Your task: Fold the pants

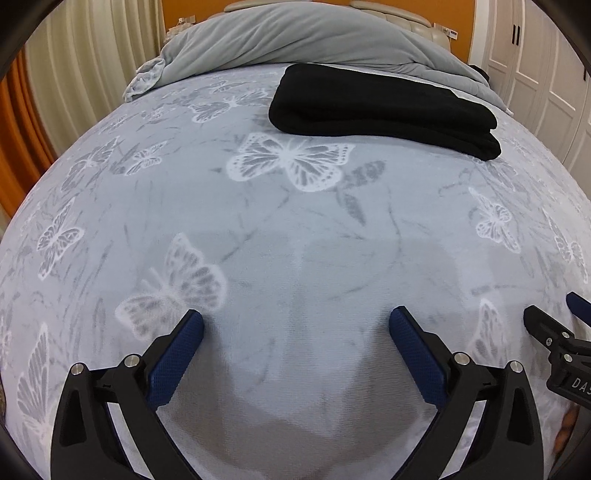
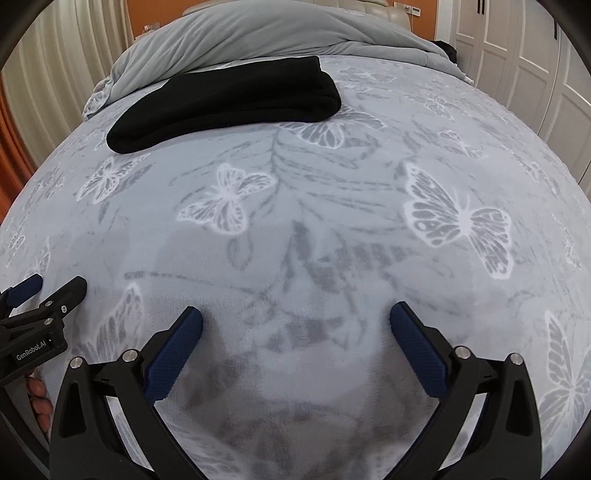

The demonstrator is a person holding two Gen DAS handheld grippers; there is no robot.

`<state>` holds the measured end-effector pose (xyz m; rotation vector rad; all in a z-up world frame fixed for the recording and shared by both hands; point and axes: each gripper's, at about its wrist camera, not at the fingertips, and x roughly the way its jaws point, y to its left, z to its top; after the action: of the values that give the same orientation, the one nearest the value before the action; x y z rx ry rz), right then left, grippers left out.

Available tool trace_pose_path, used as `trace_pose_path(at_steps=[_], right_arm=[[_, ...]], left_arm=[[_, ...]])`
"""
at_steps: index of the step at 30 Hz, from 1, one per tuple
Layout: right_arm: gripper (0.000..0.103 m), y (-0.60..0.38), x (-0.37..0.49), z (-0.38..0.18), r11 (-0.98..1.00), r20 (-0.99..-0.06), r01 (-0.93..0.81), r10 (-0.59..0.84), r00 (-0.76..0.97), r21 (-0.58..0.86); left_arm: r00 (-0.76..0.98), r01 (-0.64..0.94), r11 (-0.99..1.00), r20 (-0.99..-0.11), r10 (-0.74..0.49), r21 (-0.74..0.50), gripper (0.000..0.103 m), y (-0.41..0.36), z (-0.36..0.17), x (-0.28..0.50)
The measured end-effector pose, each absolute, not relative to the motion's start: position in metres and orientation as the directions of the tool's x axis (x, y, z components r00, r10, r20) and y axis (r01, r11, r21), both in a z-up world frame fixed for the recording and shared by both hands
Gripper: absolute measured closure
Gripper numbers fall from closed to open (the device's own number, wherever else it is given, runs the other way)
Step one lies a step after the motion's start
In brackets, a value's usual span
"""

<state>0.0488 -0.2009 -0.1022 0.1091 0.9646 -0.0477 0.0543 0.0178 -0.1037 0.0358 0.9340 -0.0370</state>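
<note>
Left gripper (image 1: pixel 295 321): fingers spread wide, holding nothing, low over the butterfly bedspread (image 1: pixel 129 229). Right gripper (image 2: pixel 295 317): same, fingers apart and empty, just beside the left one. Pants (image 1: pixel 384 107) lie well ahead, mid-bed, already a compact black stack with squared edges; fold looks done, at most a tidy-up left. Plenty of bare spread between grippers and pants. Grey duvet (image 1: pixel 303 33) bunched just behind the pants limits room there.

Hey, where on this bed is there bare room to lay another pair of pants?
The widest bare patch is the butterfly bedspread between the folded black pants and the two open tools, left and right. The far end is crowded: the pants lie close to the heaped grey duvet.
</note>
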Motion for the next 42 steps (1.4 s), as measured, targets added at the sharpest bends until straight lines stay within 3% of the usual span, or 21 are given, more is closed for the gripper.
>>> trace_pose_path(at_steps=[42], right_arm=[[0.005,-0.1995,0.0514,-0.1034,0.994,-0.822,0.086,0.011,0.57,0.073]], left_arm=[[0.593,0.047,0.999,-0.805,-0.02,0.01,0.005,0.0188,-0.1036,0.0532]])
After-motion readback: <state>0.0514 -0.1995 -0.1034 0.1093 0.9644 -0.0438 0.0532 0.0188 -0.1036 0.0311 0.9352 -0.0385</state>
